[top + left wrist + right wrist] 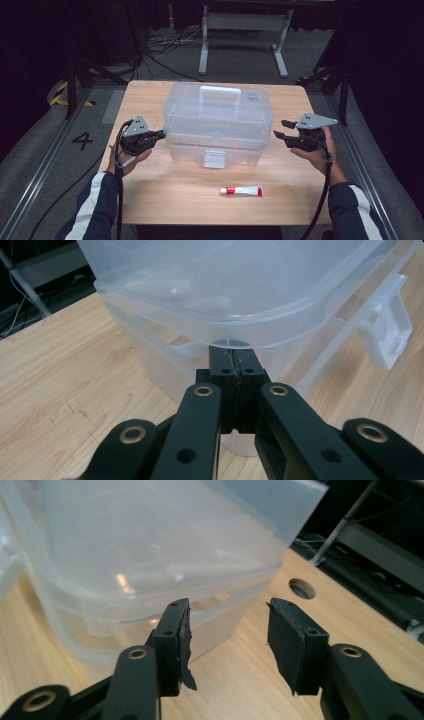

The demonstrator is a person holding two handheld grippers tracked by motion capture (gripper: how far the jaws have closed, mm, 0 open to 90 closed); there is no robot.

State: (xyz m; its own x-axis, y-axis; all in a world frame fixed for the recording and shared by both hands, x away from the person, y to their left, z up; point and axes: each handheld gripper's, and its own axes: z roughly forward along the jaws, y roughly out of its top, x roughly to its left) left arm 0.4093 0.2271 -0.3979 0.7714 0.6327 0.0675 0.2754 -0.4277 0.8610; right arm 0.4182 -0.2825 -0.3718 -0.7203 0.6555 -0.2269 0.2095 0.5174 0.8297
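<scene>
High view: the clear plastic box (218,122) stands mid-table, between the two hand-held grippers, with its lid down and front latch (214,159) closed. The left hand-held gripper (159,134) has its jaws pressed together, holding nothing, tips just under the lid rim at the box's near end. The right hand-held gripper (280,128) has its jaws spread apart, just short of the box's other end, not touching it.

Progress, as judged: early stage. Both grippers are positioned at the box; no grasp is made, the lid is unopened, and the red-and-white tube (242,190) lies untouched behind both grippers, nearer the person.

Surface: a light wooden table (165,200), with a round hole (302,588) beyond the right gripper. Room: dark, grey floor (45,150), cables and a white table frame (243,35) beyond the box.
</scene>
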